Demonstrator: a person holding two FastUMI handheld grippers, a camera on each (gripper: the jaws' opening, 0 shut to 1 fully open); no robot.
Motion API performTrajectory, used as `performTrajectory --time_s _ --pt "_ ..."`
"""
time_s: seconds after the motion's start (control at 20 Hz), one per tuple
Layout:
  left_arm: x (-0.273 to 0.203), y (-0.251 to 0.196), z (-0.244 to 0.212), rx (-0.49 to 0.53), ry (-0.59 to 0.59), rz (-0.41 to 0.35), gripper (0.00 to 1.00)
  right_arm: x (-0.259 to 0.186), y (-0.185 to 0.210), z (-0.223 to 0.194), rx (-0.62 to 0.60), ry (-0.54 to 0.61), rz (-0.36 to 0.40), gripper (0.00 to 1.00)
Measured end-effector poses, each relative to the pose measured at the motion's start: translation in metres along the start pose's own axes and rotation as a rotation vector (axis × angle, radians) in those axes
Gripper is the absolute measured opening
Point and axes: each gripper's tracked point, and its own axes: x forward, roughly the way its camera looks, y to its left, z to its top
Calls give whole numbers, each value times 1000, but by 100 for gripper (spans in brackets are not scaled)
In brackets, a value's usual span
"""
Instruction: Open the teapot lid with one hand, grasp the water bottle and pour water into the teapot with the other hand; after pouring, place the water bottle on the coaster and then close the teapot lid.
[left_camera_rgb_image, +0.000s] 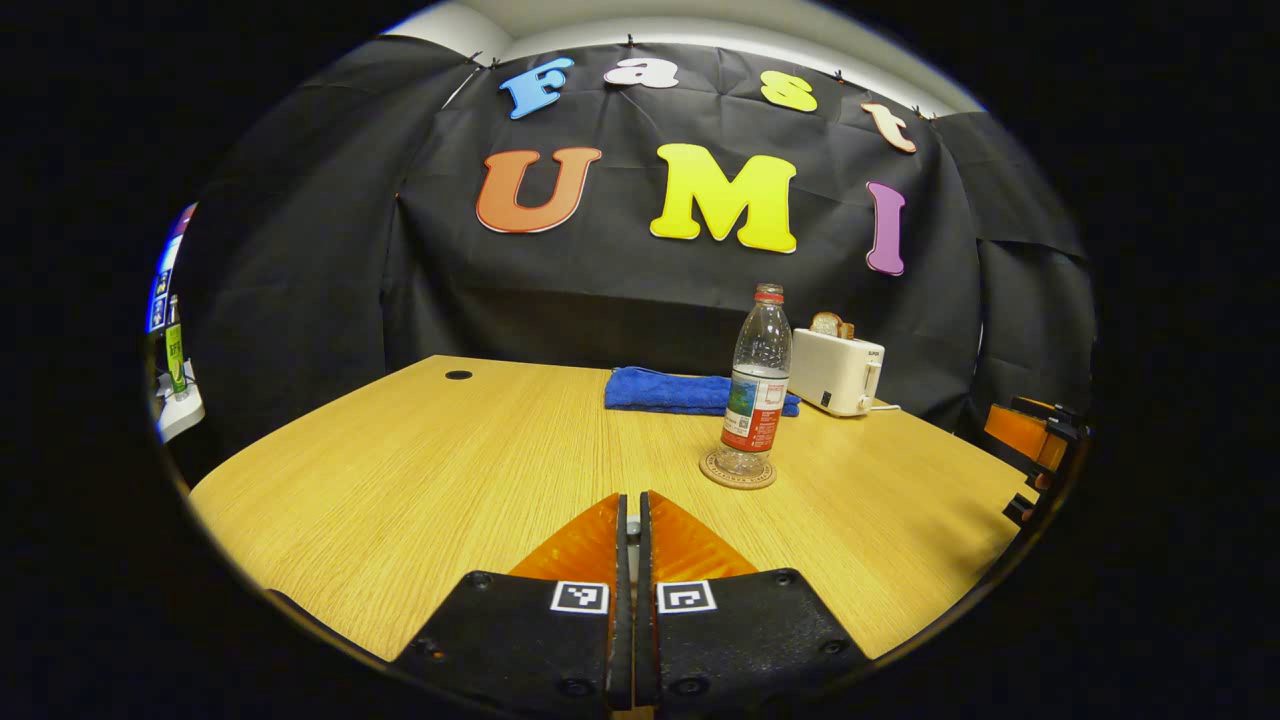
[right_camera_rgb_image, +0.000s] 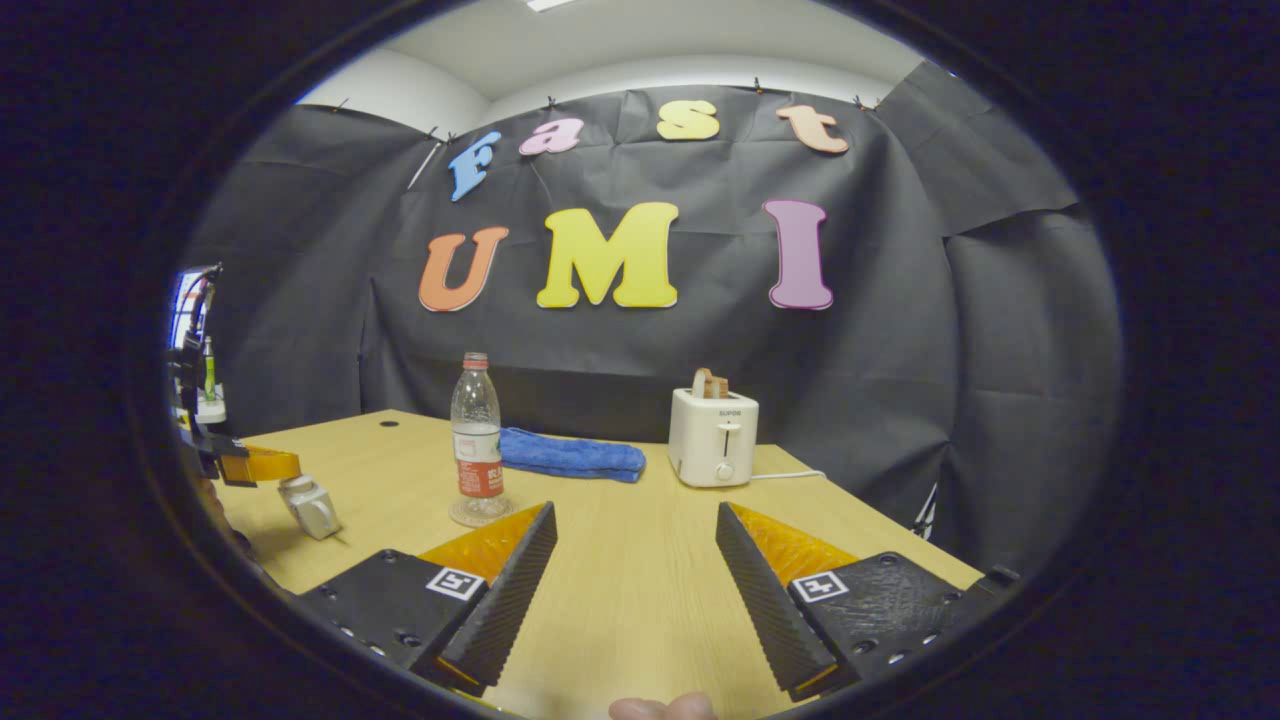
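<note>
In the left gripper view, my left gripper (left_camera_rgb_image: 628, 528) is at 6 o'clock, low over the wooden table (left_camera_rgb_image: 420, 470). Its two fingers are pressed almost together, and a very small pale thing sits in the thin gap between them; I cannot tell what it is. The water bottle (left_camera_rgb_image: 757, 380) stands upright at about 1 o'clock from this gripper, on the round coaster (left_camera_rgb_image: 738, 471), with its red cap on. Behind the bottle a folded blue towel (left_camera_rgb_image: 680, 391) lies on the table, and to its right stands a white toaster (left_camera_rgb_image: 836, 371) with bread in the slot.

In the right gripper view, my right gripper (right_camera_rgb_image: 634, 560) is at 6 o'clock with the fingers wide apart, holding nothing; bare table shows between them. From here the water bottle (right_camera_rgb_image: 476, 438) is at about 11 o'clock, the blue towel (right_camera_rgb_image: 572, 455) just behind it, and the toaster (right_camera_rgb_image: 713, 435) at about 12 o'clock. Far at 9 o'clock I see my left gripper (right_camera_rgb_image: 255, 466) again, and just below its tip a small metallic object (right_camera_rgb_image: 311, 505), which may be the teapot or its lid. I cannot tell if the fingers touch it. A fingertip (right_camera_rgb_image: 662, 708) shows at the bottom edge.
</note>
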Motion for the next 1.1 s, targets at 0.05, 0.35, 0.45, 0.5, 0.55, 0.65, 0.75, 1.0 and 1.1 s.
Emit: performTrajectory --time_s 0.05,0.35,0.45,0.5,0.55,0.65,0.75,1.0,1.1 --pt "1 0 0 -4 -1 5 4 -2 2 0 -3 -1 2 96" --pt "-5 2 14 8 -41 70 70 -15 12 12 46 -28 4 95" --pt "-15 -2 36 14 -82 111 99 -18 13 23 55 -54 -5 95" --pt "-22 -8 53 20 -120 115 99 -19 10 30 43 -63 -14 98" --pt "-31 -15 71 26 -156 124 99 -19 4 38 33 -73 -30 94" --pt "-48 -26 105 29 -229 153 98 -21 0 56 44 -94 -41 96" --pt "-63 -45 127 12 -282 144 98 -27 5 67 64 -113 -33 95" --pt "-91 -76 133 57 -346 138 98 -52 28 74 26 -135 -21 95" --pt "-99 -82 127 81 -344 141 98 -63 33 71 16 -131 -35 95"
